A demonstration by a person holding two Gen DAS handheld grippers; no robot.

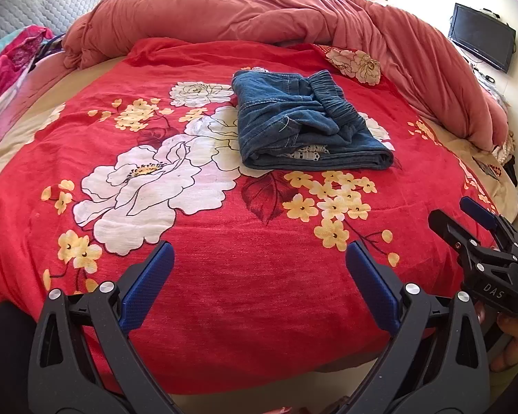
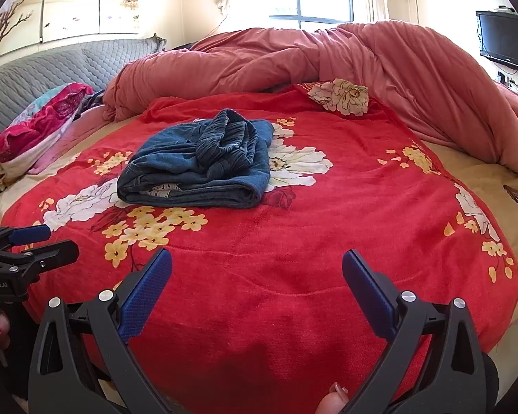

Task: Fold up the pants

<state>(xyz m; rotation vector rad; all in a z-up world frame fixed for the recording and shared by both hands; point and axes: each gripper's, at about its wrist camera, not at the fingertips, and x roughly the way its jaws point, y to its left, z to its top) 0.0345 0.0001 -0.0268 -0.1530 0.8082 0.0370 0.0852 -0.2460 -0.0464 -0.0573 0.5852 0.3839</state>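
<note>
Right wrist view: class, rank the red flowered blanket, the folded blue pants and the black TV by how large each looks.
1. red flowered blanket
2. folded blue pants
3. black TV, though it sits farther away and is cut off by the frame edge.

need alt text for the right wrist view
Folded blue denim pants lie on a red floral blanket covering a bed, with a rumpled pink duvet behind. The open right gripper hovers empty in the foreground; the left gripper shows at the left edge.

TV (image 2: 507, 39) cut off at edge.
</note>
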